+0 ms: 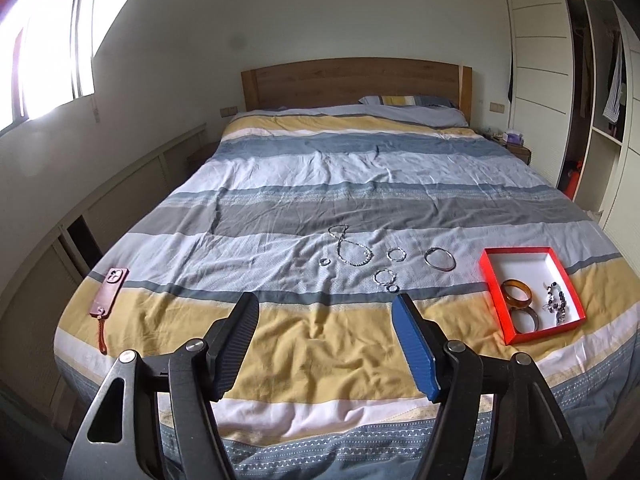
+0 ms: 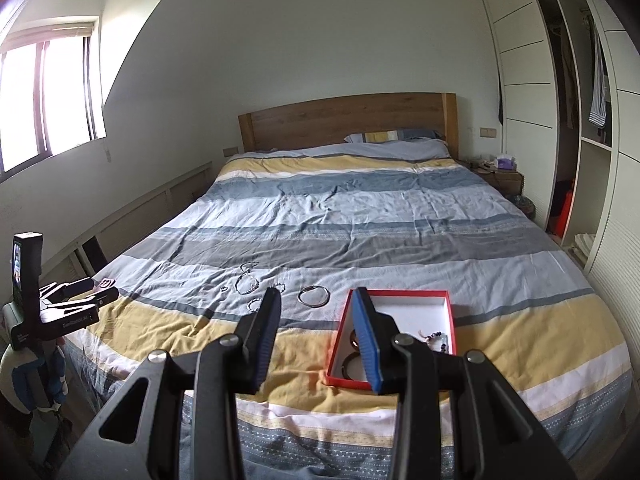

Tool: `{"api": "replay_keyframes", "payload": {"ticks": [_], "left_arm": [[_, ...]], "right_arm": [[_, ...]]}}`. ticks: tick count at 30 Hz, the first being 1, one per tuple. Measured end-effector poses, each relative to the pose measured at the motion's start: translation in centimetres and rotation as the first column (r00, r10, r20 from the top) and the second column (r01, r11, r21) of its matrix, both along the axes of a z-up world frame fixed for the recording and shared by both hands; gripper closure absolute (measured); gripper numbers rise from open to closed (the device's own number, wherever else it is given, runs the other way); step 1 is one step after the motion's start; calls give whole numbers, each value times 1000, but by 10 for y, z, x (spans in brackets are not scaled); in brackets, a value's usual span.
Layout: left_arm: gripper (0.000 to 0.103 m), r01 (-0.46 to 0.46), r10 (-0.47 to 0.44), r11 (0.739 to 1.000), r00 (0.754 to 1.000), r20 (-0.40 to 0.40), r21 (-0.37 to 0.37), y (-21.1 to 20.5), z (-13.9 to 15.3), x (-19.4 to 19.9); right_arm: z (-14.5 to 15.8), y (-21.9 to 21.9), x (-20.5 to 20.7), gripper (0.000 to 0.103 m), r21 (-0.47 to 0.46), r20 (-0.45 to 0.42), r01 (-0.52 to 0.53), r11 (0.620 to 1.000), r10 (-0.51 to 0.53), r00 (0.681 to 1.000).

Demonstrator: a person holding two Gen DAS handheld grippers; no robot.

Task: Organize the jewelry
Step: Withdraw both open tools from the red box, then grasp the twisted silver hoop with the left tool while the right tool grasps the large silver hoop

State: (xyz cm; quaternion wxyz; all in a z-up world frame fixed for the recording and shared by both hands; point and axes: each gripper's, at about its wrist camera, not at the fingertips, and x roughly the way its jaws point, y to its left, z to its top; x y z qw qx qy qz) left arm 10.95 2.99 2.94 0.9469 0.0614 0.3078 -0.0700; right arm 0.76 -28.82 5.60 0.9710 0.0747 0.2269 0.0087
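A red box with a white inside (image 1: 489, 280) (image 2: 400, 291) lies on the bed's near right. It holds an amber bangle (image 1: 517, 290), a dark bangle (image 1: 526, 319) and a beaded piece (image 1: 557, 304). Loose on the cover to its left lie a silver bangle (image 1: 439, 258) (image 2: 314, 295), a bead necklace (image 1: 352, 250) (image 2: 246, 280), small hoops (image 1: 396, 255) and rings (image 1: 324, 261). My left gripper (image 1: 326, 304) is open and empty, above the bed's foot. My right gripper (image 2: 316, 298) is open and empty, just before the box. The left gripper also shows in the right wrist view (image 2: 86, 292).
A striped duvet (image 1: 320, 184) covers the bed. A brown phone case with a strap (image 1: 110, 292) lies at the near left corner. A wardrobe (image 1: 560, 80) stands on the right, a nightstand (image 2: 504, 178) by the headboard, and a window (image 2: 48, 100) on the left wall.
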Motion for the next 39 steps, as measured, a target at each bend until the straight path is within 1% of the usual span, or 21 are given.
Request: {"api": "replay_keyframes", "payload": {"ticks": [5,8,11,13,15,18,21,26,29,35,38,39], "left_arm": [[42,11,-13,1000,998,-65,-21,0,-30,26],[44,22,-25,1000,993,-115,-21,-3,-54,48],[50,32,-37,999,984,-172,-28,-8,-78,73],[56,38,-46,998,978,-202,-43,-10,-91,88],[59,48,-60,997,971,-231,-59,-12,-104,106],[59,59,-80,995,961,-265,-84,-16,-119,131],[59,78,-117,987,947,-298,-139,-22,-134,158],[59,116,-168,979,926,-338,-169,-39,-154,196],[59,123,-187,973,912,-365,-194,-47,-168,219],[59,131,-223,961,888,-402,-244,-62,-190,256],[60,143,-236,959,877,-418,-243,-71,-201,268],[63,145,-240,959,873,-424,-242,-73,-204,271]], "right_arm": [[-23,5,31,68,-3,-67,-11,1000,10,998],[-39,8,51,68,0,-110,-19,1000,19,994],[-60,11,82,68,6,-164,-33,999,34,986],[-71,12,100,68,12,-191,-42,999,44,981],[-81,15,121,68,15,-216,-53,998,55,975],[-98,20,160,68,17,-258,-76,997,77,963],[-114,24,196,68,18,-295,-92,996,93,951],[-140,26,251,68,30,-345,-90,995,95,934],[-157,28,285,68,26,-378,-91,996,94,921],[-183,25,333,68,8,-435,-79,997,75,897],[-195,21,353,68,4,-463,-60,998,55,885],[-198,20,359,68,3,-468,-54,999,49,882]]}}
